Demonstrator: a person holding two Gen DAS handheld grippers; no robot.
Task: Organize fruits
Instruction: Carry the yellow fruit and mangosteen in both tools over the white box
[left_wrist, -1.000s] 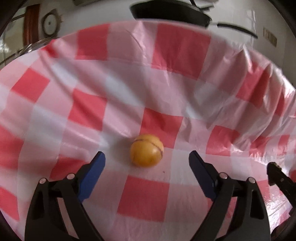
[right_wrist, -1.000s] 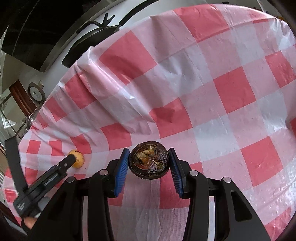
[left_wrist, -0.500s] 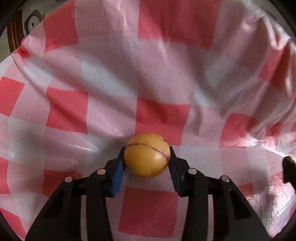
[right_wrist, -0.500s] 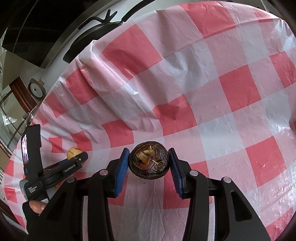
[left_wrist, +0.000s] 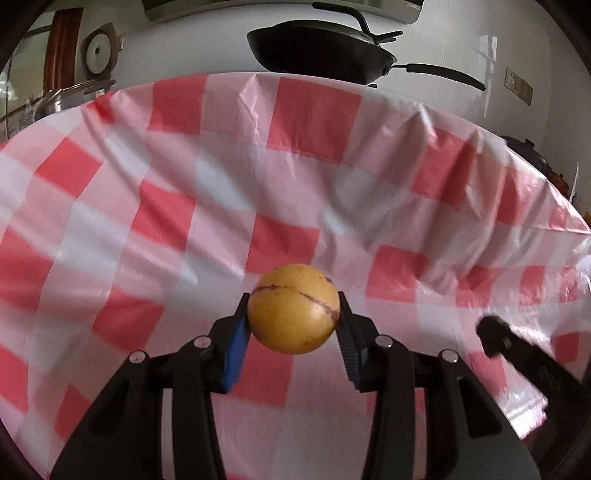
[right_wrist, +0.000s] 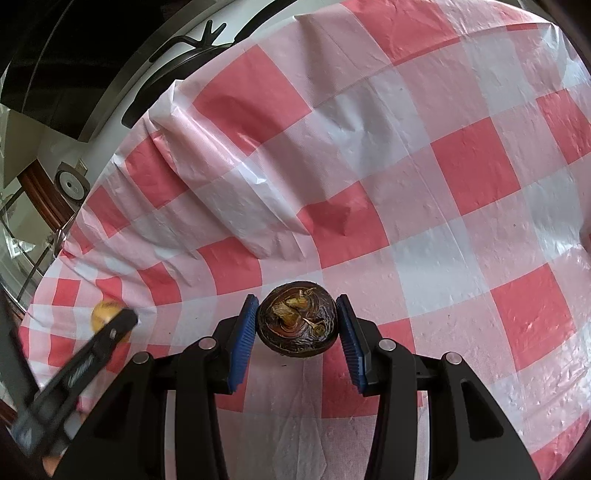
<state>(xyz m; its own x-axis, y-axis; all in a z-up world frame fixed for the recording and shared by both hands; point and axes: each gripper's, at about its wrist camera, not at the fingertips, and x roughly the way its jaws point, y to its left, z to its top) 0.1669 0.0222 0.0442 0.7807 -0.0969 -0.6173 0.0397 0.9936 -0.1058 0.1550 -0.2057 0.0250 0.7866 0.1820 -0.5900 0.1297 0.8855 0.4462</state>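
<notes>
A round yellow fruit (left_wrist: 293, 308) with a thin purple streak sits between the blue pads of my left gripper (left_wrist: 293, 325), which is shut on it and holds it above the red-and-white checked tablecloth (left_wrist: 303, 118). My right gripper (right_wrist: 297, 325) is shut on a dark brown round fruit (right_wrist: 297, 325) with dried, yellowish bits on top. In the right wrist view the yellow fruit (right_wrist: 103, 312) and the left gripper's finger (right_wrist: 114, 328) show at the far left. In the left wrist view a black finger (left_wrist: 517, 350) of the right gripper reaches in at the lower right.
A black wok (left_wrist: 321, 50) with a long handle stands beyond the cloth's far edge. A round white dial (left_wrist: 98, 51) hangs on the wall at the far left. The cloth (right_wrist: 369, 166) is wrinkled, with raised folds near its far edge.
My left gripper moved up to the yellow fruit, shut on it and lifted it, pulling back so the wok came into view. The right gripper kept still with the brown fruit.
</notes>
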